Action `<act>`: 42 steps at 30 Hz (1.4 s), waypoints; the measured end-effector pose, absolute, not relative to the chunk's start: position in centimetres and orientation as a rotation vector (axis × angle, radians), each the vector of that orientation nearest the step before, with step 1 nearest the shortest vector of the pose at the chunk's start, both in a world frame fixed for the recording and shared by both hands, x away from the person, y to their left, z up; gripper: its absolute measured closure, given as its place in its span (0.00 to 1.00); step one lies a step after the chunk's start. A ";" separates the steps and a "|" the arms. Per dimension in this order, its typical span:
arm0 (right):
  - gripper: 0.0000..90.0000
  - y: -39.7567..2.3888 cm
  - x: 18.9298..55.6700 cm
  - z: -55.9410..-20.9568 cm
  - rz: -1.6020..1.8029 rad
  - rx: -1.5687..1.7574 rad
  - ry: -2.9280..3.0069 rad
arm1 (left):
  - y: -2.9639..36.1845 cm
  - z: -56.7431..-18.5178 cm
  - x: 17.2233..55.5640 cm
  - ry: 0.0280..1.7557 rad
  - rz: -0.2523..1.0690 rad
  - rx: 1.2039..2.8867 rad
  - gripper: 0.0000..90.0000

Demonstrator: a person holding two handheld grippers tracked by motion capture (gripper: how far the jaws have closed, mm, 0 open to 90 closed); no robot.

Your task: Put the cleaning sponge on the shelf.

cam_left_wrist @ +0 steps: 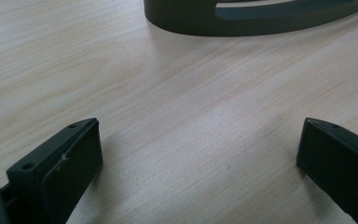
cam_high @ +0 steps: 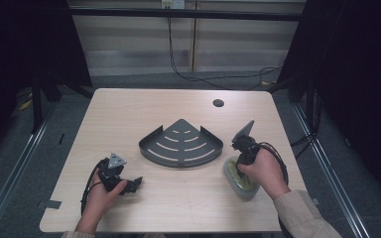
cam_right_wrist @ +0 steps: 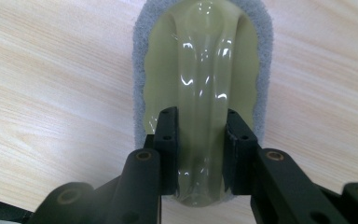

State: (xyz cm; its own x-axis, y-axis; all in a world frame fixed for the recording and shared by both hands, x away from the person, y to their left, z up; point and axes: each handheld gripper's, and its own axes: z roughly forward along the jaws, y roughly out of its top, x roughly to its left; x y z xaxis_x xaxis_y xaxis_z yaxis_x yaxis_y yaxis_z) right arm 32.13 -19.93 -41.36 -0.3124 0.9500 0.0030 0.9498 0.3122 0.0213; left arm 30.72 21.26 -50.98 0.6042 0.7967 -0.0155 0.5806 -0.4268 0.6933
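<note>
Clamping scrub brush [cam_right_wrist: 200, 79] handle — right gripper [cam_right_wrist: 200, 140] | left gripper [cam_left_wrist: 198, 158] jaws apart

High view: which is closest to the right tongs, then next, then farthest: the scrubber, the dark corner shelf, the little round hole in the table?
1. Scrubber, under the right tongs, near the table's right edge.
2. Dark corner shelf, middle of the table.
3. Round hole, toward the far edge.

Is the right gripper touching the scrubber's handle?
Touching. The right gripper view shows both fingers of the right gripper pressed against the scrubber's handle.
</note>
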 end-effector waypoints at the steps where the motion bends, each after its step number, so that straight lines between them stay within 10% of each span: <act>1: 0.79 -19.9 32.2 -41.2 0.035 1.829 2.538 | 21.3 -51.0 30.7 1.083 0.416 2.159 0.00; 42: 0.79 -17.5 36.5 -36.2 0.101 1.752 2.591 | 21.2 -51.0 30.7 1.090 0.411 2.151 0.00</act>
